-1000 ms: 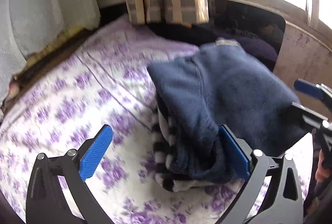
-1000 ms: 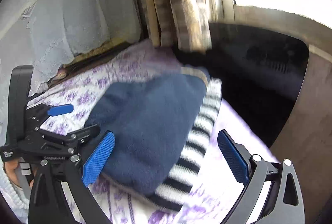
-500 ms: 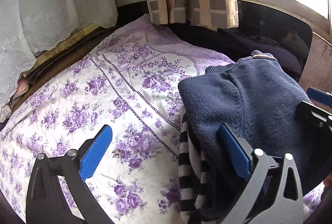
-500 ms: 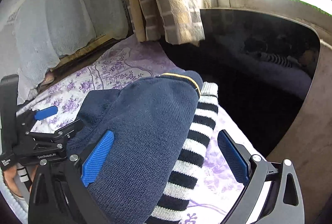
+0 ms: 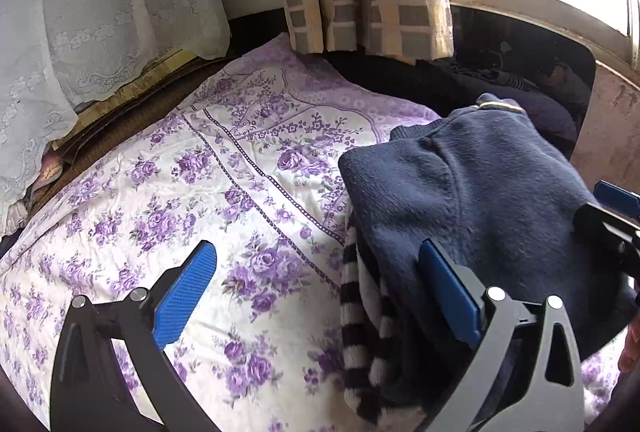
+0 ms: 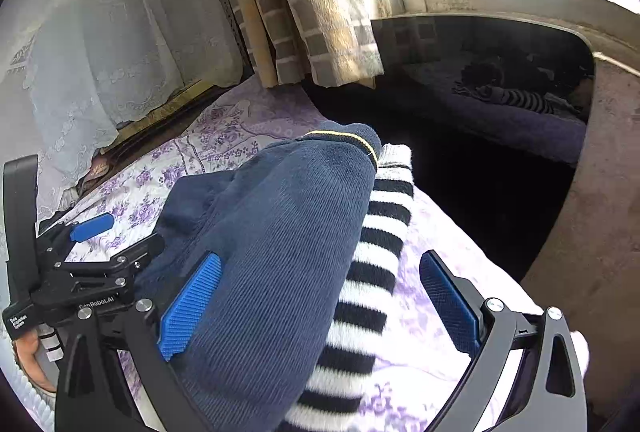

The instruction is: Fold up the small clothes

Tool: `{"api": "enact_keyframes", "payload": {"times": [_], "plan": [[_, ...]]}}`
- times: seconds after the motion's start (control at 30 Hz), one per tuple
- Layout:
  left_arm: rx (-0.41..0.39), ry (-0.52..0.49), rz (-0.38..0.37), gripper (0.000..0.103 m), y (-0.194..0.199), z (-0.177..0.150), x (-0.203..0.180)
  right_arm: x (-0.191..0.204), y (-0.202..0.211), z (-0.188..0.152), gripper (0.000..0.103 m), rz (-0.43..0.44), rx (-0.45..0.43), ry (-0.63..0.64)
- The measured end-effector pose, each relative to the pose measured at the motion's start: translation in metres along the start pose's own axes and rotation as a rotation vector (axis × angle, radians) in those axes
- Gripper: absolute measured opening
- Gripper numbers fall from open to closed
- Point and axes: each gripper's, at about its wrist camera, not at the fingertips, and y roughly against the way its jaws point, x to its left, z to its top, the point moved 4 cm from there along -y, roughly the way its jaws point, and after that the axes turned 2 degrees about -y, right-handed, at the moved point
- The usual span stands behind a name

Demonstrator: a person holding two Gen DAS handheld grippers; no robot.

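We see the floral bedsheet [image 5: 168, 191] filling the left view; at its 3 o'clock a navy sweater [image 5: 480, 199] lies atop a striped garment [image 6: 372, 272], seemingly folded. Our left gripper [image 5: 320, 296] and right gripper [image 6: 320, 296] both gape apart, clamping nothing.
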Motion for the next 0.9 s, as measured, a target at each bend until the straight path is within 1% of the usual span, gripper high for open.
{"api": "enact_keyframes", "payload": {"times": [0.13, 0.33, 0.43, 0.53, 0.67, 0.77, 0.9], "plan": [[-0.012, -0.006, 0.007, 0.098, 0.022, -0.007, -0.004, 0.000, 0.026, -0.008, 0.099, -0.001, -0.016, 0.006], [0.000, -0.001, -0.007, 0.098, 0.050, -0.021, -0.010, 0.005, 0.051, -0.033, 0.099, -0.005, 0.011, 0.032], [-0.008, -0.018, 0.022, 0.098, 0.065, -0.030, -0.015, 0.009, 0.060, -0.043, 0.099, 0.000, 0.030, 0.025], [0.005, -0.031, 0.017, 0.098, 0.077, -0.038, -0.021, 0.016, 0.068, -0.052, 0.099, -0.006, 0.038, 0.040], [-0.003, -0.046, 0.045, 0.098, 0.095, -0.049, -0.028, 0.025, 0.082, -0.058, 0.099, -0.012, 0.037, 0.045], [-0.003, -0.049, 0.052, 0.098, 0.106, -0.057, -0.030, 0.032, 0.093, -0.063, 0.099, -0.011, 0.043, 0.048], [-0.001, -0.067, 0.096, 0.098, 0.123, -0.070, -0.033, 0.042, 0.105, -0.068, 0.099, -0.022, 0.046, 0.074]]}}
